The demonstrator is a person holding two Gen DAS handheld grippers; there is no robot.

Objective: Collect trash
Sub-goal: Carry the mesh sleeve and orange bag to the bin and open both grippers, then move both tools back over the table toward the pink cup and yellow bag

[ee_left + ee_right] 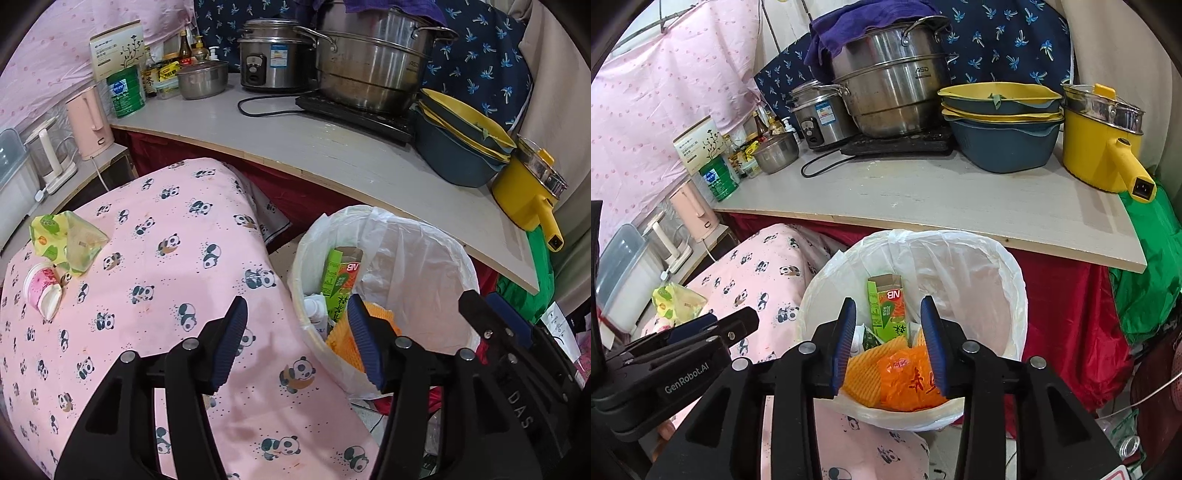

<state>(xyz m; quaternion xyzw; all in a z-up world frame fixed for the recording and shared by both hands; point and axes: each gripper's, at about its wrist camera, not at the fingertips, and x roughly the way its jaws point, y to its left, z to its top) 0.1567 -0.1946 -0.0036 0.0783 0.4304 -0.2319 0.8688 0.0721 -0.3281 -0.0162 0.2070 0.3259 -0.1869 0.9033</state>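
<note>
Both claws, left (pixel 297 343) and right (pixel 888 345), hang parted and empty over bin (pixel 993 258), drop step apparently done; wrapper (pixel 68 242) and cup (pixel 40 291) remain on cloth (pixel 166 258), so next: left reaches there.

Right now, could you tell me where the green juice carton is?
The green juice carton stands inside the white-lined bin, behind the orange wrappers, below the counter edge.
</note>
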